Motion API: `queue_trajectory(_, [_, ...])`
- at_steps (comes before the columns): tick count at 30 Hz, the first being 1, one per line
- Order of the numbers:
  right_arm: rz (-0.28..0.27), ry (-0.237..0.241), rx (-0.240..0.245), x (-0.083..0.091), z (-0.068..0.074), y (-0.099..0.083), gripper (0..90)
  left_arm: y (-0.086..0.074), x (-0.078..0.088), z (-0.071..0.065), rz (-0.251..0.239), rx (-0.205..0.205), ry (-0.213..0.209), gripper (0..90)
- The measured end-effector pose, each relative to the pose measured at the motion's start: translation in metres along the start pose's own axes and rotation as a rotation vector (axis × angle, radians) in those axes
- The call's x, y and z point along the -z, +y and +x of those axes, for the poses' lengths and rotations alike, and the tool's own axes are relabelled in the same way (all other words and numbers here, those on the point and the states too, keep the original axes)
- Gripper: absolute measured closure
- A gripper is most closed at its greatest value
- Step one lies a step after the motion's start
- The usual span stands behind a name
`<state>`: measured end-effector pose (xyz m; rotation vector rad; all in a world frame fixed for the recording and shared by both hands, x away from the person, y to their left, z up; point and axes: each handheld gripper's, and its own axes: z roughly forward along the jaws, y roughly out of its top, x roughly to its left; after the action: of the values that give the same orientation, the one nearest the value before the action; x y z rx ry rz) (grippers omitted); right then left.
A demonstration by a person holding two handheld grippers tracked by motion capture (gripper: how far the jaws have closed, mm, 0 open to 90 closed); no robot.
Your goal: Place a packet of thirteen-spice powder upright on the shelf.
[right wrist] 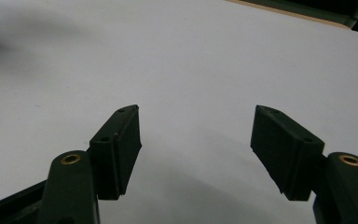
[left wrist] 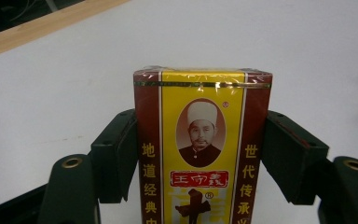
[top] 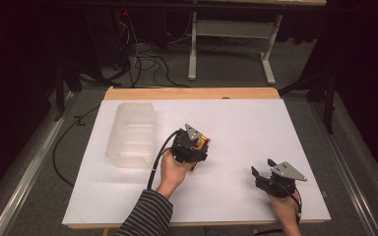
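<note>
Right claw (top: pixel 258 172) resting low on the near right of the table (top: pixel 256 123), jaws spread, nothing between them. Mid-table, left claw (top: pixel 203 146) pinching a yellow-and-red box (left wrist: pixel 202 144), lifted clear: carry step, apparently. Next, likely a swing left to the clear plastic bin (top: pixel 131 133) beyond, seemingly empty, then a gentle release inside.
</note>
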<state>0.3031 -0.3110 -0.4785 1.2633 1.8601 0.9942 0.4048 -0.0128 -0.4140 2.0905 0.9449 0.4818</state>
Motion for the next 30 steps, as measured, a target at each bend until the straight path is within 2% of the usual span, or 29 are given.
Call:
queue_trajectory(9, [0.001, -0.001, 0.0, 0.0, 0.0, 0.0, 33.5, -0.002, 0.014, 0.004, -0.028, 0.006, 0.005, 33.1])
queue_trajectory(18, [0.004, -0.001, 0.004, 0.0, 0.0, 0.0, 33.5, -0.007, 0.03, 0.012, -0.064, 0.033, 0.019, 33.1])
queue_trajectory(30, [0.006, -0.001, 0.005, -0.001, 0.0, 0.0, 33.6, -0.009, 0.045, 0.018, -0.085, 0.041, 0.032, 33.1])
